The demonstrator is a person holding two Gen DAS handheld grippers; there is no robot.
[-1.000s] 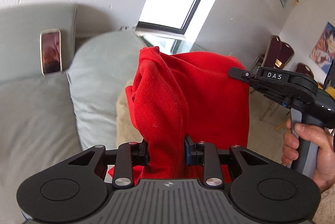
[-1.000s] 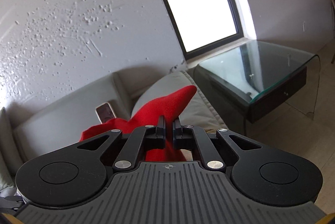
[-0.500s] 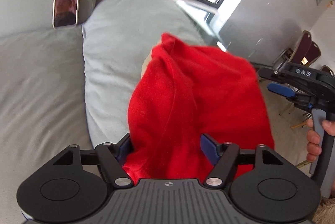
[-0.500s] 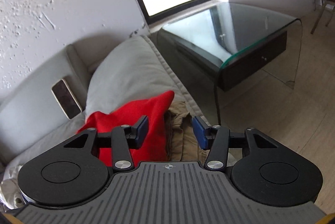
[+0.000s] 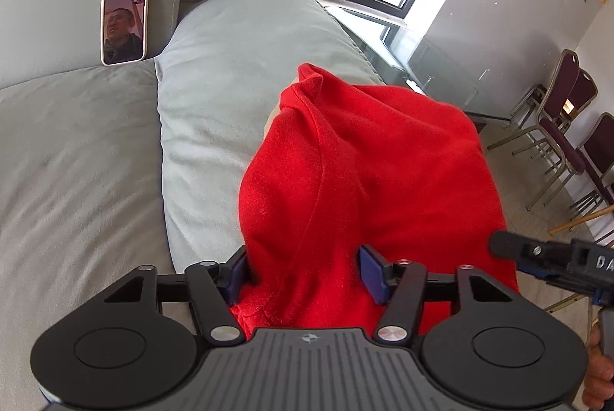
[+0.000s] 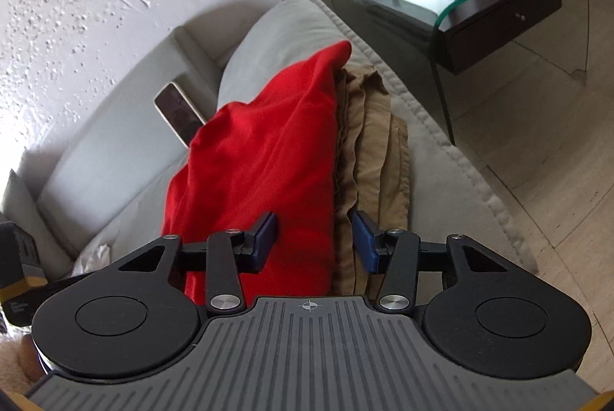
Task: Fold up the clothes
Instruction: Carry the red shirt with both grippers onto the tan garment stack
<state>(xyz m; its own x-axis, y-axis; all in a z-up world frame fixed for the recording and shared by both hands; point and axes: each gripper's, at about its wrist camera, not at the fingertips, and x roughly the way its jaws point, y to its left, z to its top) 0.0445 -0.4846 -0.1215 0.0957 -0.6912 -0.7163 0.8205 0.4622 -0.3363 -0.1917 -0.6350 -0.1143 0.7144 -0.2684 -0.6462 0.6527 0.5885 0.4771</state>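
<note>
Jaws, left gripper (image 5: 307, 276): spread wide, blue pads on either side of the near hem of the red garment (image 5: 368, 180); cloth lies between them, not pinched.
Jaws, right gripper (image 6: 314, 242): spread wide, holding nothing; they straddle the seam where red cloth meets the tan garment (image 6: 374, 157).
Red garment, location: draped on the sofa arm cushion (image 5: 230, 65), laid over the tan garment.
Long axis: runs straight away from both pairs of jaws, near hem to far peaked corner.
Nearer gripper: left, with cloth already inside its gap; right sits at the red garment's right edge.
Hidden: near hem under both gripper bodies; most of the tan garment under the red in the left view.
Cut off: the hand (image 5: 598, 372) holding the right gripper, at the frame edge.
Hard to make out: whether the red cloth is one layer or already doubled; probably doubled, given its bulk.
Also present: phone (image 5: 123, 17) leaning on the back cushion, well apart.
</note>
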